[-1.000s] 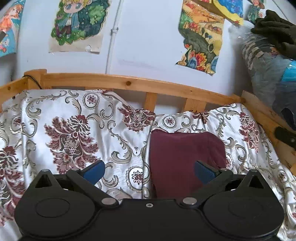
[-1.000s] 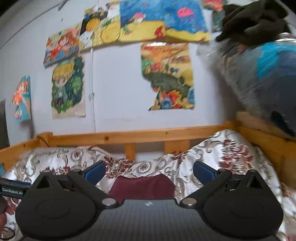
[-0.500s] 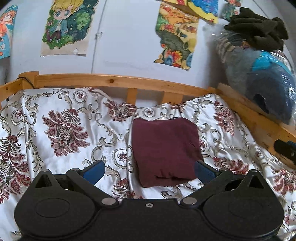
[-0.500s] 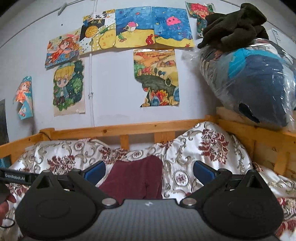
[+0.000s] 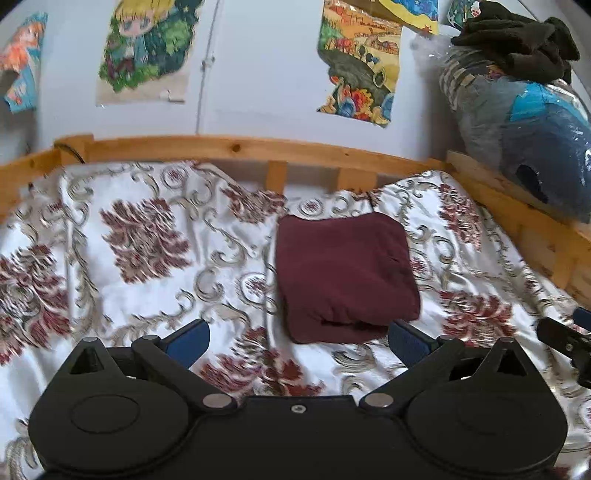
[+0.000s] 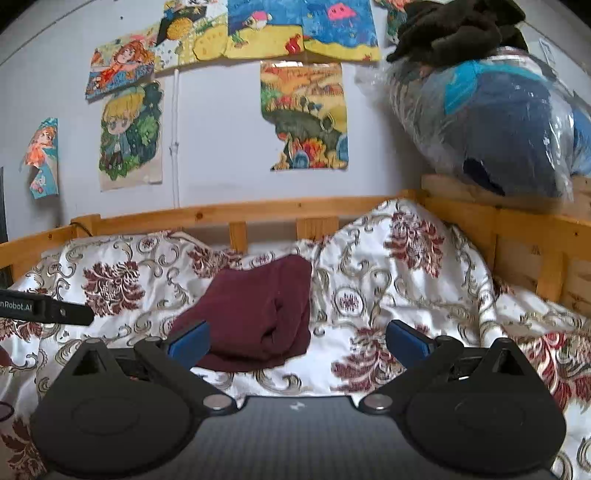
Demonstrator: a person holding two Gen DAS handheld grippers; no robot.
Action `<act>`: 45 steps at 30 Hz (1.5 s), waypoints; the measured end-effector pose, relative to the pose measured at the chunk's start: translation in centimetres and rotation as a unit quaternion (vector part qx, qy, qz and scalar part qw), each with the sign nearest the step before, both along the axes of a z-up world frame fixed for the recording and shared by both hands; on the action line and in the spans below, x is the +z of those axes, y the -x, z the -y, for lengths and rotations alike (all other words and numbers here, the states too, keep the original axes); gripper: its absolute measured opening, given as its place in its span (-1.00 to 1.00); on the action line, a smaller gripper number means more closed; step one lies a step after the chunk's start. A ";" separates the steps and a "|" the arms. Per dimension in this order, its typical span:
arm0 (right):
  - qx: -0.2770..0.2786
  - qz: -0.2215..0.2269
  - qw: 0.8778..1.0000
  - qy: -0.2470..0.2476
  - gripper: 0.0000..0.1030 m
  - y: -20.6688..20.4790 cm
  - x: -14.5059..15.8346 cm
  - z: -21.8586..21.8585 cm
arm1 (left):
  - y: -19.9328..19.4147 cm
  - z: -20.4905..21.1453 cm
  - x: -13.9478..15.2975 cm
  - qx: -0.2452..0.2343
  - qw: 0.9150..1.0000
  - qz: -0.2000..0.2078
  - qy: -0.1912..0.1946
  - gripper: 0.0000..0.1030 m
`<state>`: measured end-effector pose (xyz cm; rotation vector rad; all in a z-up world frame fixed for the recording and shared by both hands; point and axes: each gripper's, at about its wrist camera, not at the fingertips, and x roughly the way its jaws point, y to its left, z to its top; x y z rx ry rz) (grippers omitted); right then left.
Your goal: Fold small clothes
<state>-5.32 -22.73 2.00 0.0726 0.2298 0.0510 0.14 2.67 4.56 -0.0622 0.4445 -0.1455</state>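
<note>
A dark maroon garment lies folded into a neat square on the floral bedspread. It also shows in the right wrist view. My left gripper is open and empty, held a little short of the garment's near edge. My right gripper is open and empty, with the garment ahead and to its left. The tip of the right gripper shows at the right edge of the left wrist view. The left gripper shows at the left edge of the right wrist view.
A wooden bed rail runs along the back and the right side. A plastic-wrapped blue bundle with dark cloth on top sits on the right rail. Posters hang on the wall.
Both grippers have drawn back from the garment and stay open. The whole folded square now shows in the left wrist view, and more of the bed shows in the right wrist view.
</note>
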 end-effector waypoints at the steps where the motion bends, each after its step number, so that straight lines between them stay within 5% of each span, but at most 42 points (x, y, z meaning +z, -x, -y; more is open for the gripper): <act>1: -0.001 -0.002 1.000 -0.004 1.00 0.0 -0.2 0.1 | 0.1 0.1 -0.2 0.005 1.000 0.003 -0.008 0.99; 14: 0.003 -0.010 1.000 -0.015 1.00 0.4 -0.7 -0.2 | 1.9 1.9 -1.1 -0.014 0.998 0.004 -0.054 0.99; 45: -0.001 -0.016 1.000 -0.022 1.00 0.3 -1.2 -0.1 | 1.7 1.8 -1.3 -0.012 0.999 -0.015 -0.036 0.99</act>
